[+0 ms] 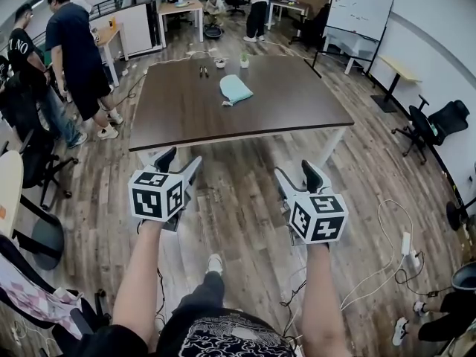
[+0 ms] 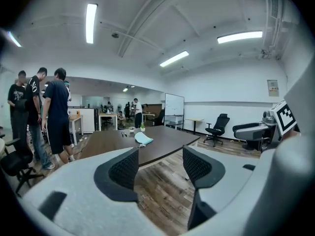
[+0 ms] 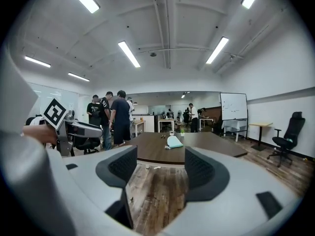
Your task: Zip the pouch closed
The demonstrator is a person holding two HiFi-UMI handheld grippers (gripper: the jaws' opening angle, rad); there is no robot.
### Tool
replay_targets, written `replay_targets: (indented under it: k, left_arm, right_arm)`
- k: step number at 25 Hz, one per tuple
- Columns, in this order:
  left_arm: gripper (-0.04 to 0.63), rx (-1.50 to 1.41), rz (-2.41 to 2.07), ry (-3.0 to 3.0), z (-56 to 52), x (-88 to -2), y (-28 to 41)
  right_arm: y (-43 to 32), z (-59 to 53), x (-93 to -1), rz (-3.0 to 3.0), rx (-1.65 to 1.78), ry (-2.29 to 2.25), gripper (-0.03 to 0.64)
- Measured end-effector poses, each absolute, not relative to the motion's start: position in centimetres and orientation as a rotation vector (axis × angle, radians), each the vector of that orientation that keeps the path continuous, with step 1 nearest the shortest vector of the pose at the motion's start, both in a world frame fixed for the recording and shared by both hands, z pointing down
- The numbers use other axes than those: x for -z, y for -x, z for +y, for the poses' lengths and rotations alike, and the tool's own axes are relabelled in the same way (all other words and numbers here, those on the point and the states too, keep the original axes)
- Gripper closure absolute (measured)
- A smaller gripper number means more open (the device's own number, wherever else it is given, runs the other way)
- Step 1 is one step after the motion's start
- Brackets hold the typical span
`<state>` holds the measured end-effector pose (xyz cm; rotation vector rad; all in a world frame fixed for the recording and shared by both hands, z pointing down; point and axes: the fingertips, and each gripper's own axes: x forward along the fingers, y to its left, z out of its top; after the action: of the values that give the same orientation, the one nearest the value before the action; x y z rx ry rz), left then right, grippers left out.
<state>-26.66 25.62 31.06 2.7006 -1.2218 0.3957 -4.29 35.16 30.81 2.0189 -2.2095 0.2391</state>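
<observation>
The light blue pouch [image 1: 236,89] lies flat on the big brown table [image 1: 297,103], a bit past the middle and toward the far edge. Farther back on the table are two small dark pens [image 1: 202,71], a little white cup [image 1: 220,62] and a tiny green plant [image 1: 243,60], all apart from the pouch. The left gripper [image 1: 183,158] and the right gripper [image 1: 294,171] are held side by side just short of the table's near edge, over the wood floor [image 1: 238,214], well apart from the pouch. Both have their jaws wide apart with only air between them. A strip of floor and the near half of the table lie between the grippers and the pouch. People [image 1: 78,50] stand by the table's left side, a whiteboard [image 1: 359,6] stands beyond its far right corner, and a black chair [image 1: 439,121] sits off to its right. Only the head view shows the person's arms and the white cable [image 1: 387,259] on the floor to the right. The left gripper view shows the pouch [image 2: 143,138] past its open jaws, and the other gripper's marker cube [image 2: 285,118] at the right. The right gripper view shows the pouch [image 3: 173,142] on the table [image 3: 206,149], a marker cube [image 3: 55,113] at the left, and the long ceiling lights [image 3: 129,53].
</observation>
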Motion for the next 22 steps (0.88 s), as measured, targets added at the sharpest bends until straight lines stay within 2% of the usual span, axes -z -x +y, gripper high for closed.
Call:
replay_targets:
  k: [7,22]
  left_arm:
    - [0.298,-0.406,-1.196,-2.705,18.4,-31.6,25.2]
    - [0.264,-0.428,-1.112,-2.732,4.6,-31.2,22.7]
  right_arm:
    - [3.3,27.8,-31.0,-2.208,-0.25,-2.003,0.296]
    - [2.1,14.6,-29.7,-2.161,-0.267,-1.999,0.224]
